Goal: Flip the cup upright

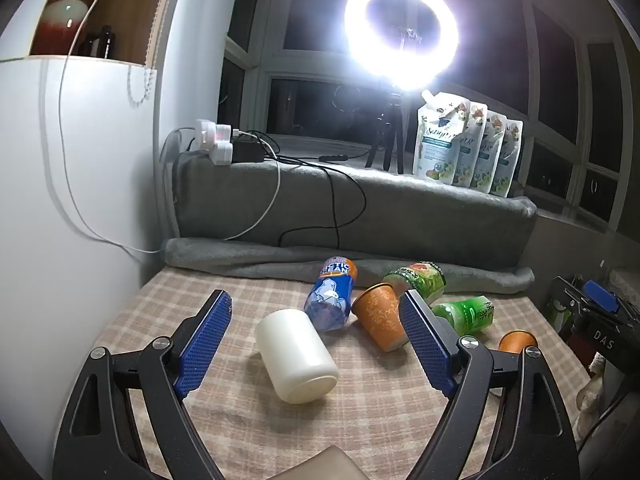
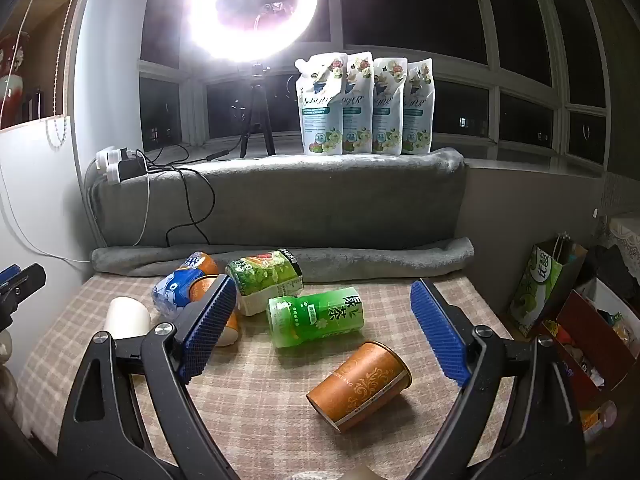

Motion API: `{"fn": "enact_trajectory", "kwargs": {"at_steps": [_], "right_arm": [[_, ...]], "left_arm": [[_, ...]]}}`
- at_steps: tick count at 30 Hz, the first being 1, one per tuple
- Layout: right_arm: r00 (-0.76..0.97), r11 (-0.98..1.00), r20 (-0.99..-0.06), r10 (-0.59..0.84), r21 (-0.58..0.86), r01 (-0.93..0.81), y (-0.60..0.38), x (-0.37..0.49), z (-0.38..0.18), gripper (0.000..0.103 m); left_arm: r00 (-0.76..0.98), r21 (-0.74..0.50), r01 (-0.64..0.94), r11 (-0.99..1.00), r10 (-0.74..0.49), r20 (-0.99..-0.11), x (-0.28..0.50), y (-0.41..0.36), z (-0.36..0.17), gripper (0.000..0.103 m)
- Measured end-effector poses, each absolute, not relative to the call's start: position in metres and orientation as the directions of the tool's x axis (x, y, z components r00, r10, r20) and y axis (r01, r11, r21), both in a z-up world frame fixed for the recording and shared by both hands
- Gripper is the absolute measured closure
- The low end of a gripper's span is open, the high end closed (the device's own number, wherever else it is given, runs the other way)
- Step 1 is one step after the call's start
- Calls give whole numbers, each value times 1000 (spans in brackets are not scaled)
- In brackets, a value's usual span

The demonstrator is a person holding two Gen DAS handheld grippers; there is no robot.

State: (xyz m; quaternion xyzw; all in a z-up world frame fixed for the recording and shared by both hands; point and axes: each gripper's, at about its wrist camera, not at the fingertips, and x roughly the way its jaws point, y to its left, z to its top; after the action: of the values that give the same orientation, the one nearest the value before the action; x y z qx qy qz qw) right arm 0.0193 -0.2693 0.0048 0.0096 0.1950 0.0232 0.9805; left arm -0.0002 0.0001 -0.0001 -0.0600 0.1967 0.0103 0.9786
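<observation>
A white cup (image 1: 296,354) lies on its side on the checked cloth, between the open blue pads of my left gripper (image 1: 316,300), untouched. It also shows in the right wrist view (image 2: 127,317) at the left. An orange paper cup (image 2: 360,384) lies on its side between the open fingers of my right gripper (image 2: 324,292), untouched; in the left wrist view it peeks out at the right (image 1: 516,342). A second orange cup (image 1: 380,316) lies on its side behind the white one, partly hidden in the right wrist view (image 2: 204,286).
A blue bottle (image 1: 330,296), a green bottle (image 2: 316,316) and a green carton (image 2: 264,280) lie on the cloth. A grey blanket (image 2: 280,200) covers the ledge behind, with detergent pouches (image 2: 360,104), a ring light (image 2: 248,12) and cables. Bags (image 2: 552,280) stand at the right.
</observation>
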Motion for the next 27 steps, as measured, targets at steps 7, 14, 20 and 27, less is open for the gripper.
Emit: {"fn": "enact_trajectory", "kwargs": {"at_steps": [7, 14, 20, 27], "right_arm": [[923, 999, -382, 48, 27, -41, -269, 19, 4, 12], [923, 999, -381, 46, 27, -38, -268, 19, 3, 12], [923, 999, -381, 45, 27, -38, -267, 20, 3, 12], [922, 999, -384, 44, 27, -36, -267, 20, 3, 12]], "left_arm": [[923, -120, -45, 992, -4, -384, -2, 1, 1, 17], [921, -118, -44, 992, -6, -390, 0, 0, 0, 17], [920, -118, -44, 992, -5, -391, 0, 0, 0, 17], [920, -118, -45, 992, -5, -392, 0, 0, 0, 17]]}}
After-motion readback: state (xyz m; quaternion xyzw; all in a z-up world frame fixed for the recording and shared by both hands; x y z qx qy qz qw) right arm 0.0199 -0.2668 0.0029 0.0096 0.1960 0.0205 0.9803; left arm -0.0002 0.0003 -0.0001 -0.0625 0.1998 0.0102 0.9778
